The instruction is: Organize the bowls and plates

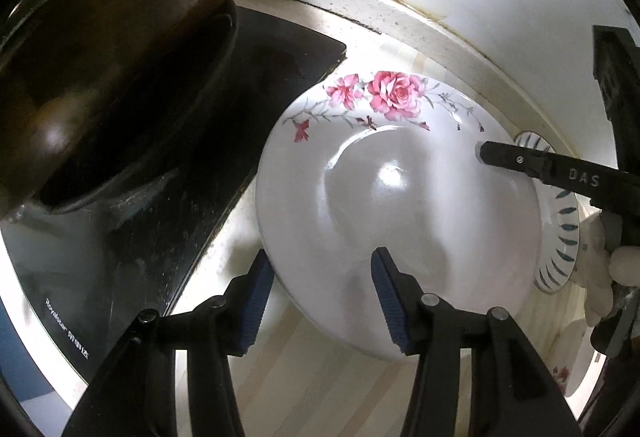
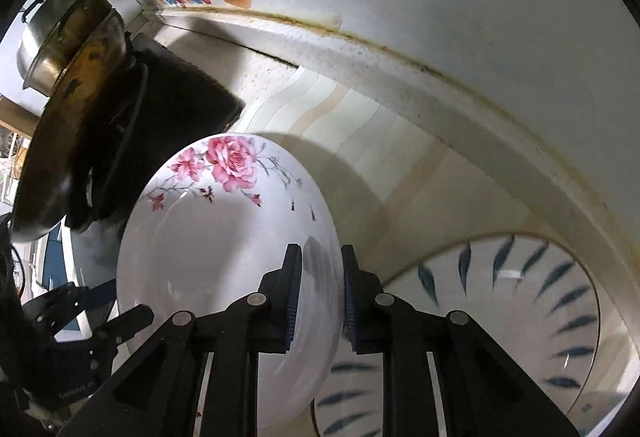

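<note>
nearest the left wrist camera, the left gripper (image 1: 322, 301) stands spread, its blue pads (image 1: 256, 305) on either side of the near rim of the rose plate (image 1: 400, 189) but not pressing it; whether the left pad touches the rim i cannot tell. the plate sits tilted, its near edge raised off the striped counter (image 1: 312, 369), its far right side overlapping the leaf-pattern plate (image 1: 560, 233). the right gripper (image 1: 484, 153) reaches in from the right onto the plate's far right rim. a dark wok (image 1: 112, 77) fills the left, over a black stove (image 1: 280, 49). in the right wrist view, the right gripper (image 2: 318, 297) is pinching the rose plate (image 2: 224, 237) by its right rim, pads close together across the edge, the plate raised on a slant above the leaf-pattern plate (image 2: 520, 285) lying to the right. the left gripper (image 2: 116, 321) shows dimly at the near left. the risk, as i judge it: glossy glaze held by one thin edge may slip or swing, knocking the plate below or the wok (image 2: 68, 125) close on the left.
</note>
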The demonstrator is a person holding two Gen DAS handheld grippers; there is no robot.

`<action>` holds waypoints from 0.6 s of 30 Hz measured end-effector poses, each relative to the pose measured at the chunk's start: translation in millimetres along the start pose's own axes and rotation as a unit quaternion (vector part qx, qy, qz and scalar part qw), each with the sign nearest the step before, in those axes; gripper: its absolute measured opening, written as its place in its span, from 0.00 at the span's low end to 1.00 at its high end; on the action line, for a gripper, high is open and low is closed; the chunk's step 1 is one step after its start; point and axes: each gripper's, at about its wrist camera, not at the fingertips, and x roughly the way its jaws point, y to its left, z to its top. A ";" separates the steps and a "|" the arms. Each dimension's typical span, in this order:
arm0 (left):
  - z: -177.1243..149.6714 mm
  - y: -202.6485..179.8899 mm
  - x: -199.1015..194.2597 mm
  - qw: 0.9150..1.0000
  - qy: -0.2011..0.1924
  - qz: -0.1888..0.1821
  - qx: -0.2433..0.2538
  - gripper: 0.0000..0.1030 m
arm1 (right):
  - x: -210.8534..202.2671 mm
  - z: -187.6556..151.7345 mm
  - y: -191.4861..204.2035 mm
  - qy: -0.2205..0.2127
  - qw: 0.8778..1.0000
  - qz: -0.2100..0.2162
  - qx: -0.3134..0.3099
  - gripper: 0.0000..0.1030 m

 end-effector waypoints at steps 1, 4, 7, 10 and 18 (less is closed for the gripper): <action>-2.0 -0.6 -0.9 1.000 0.001 -0.002 0.000 0.47 | -4.8 -5.1 -0.7 -0.006 1.000 0.004 0.002 0.20; -7.1 0.4 -3.9 1.000 0.002 -0.007 -0.003 0.47 | -15.0 -13.6 1.4 -0.016 1.000 0.006 0.005 0.20; -13.6 -3.6 -16.6 1.000 -0.007 -0.008 0.002 0.47 | -21.0 -20.6 4.6 -0.018 1.000 0.004 0.006 0.20; -16.4 -7.8 -30.3 1.000 -0.018 -0.013 0.009 0.47 | -28.1 -30.7 4.6 -0.019 1.000 0.002 0.008 0.20; -28.9 -19.9 -82.0 0.998 -0.041 -0.029 0.040 0.47 | -75.7 -68.7 8.0 -0.049 0.998 0.006 0.024 0.20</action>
